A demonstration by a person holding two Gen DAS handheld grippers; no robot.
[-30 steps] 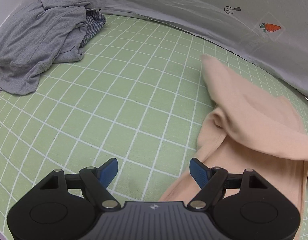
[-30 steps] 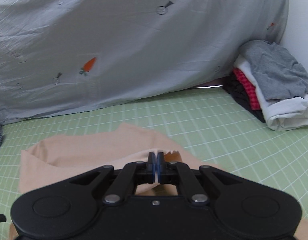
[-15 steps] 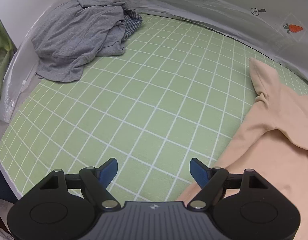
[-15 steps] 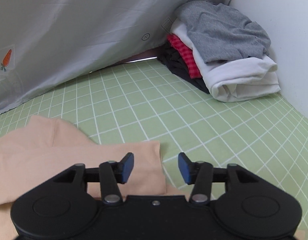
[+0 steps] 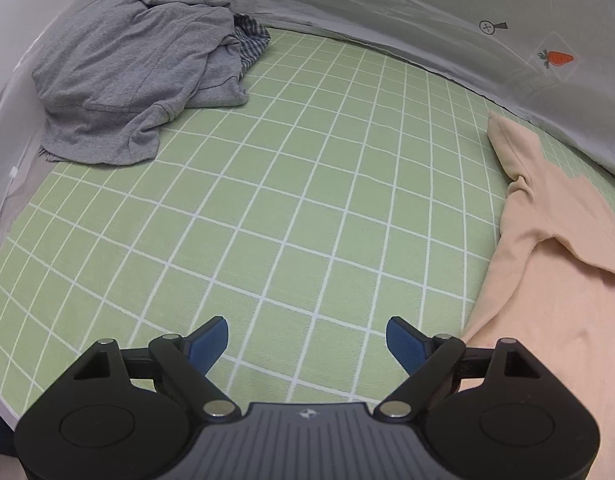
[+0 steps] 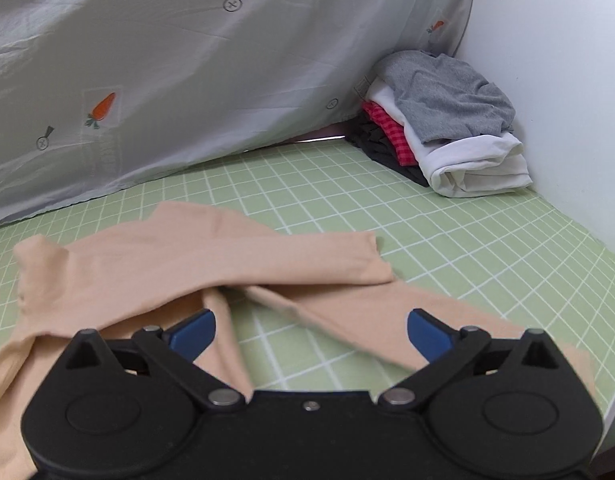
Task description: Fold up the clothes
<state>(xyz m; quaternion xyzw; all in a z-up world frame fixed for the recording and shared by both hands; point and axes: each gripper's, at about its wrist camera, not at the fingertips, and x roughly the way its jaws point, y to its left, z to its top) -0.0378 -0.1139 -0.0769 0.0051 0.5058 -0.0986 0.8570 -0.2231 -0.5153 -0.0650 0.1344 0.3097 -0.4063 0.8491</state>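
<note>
I am looking at a peach garment (image 6: 211, 264) lying on a light green sheet (image 5: 291, 184) crossed by a white grid. My fingers (image 5: 209, 342) are showing blue pads on black arms. A grey cover (image 6: 211, 80) is showing small orange carrots, and the folded stack (image 6: 439, 132) is showing grey, white, red check and black.

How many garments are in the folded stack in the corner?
4 visible in the stack by the wall: a grey top uppermost, a white piece beneath, then a red checked one, and a black one lowest. More may be hidden.
</note>
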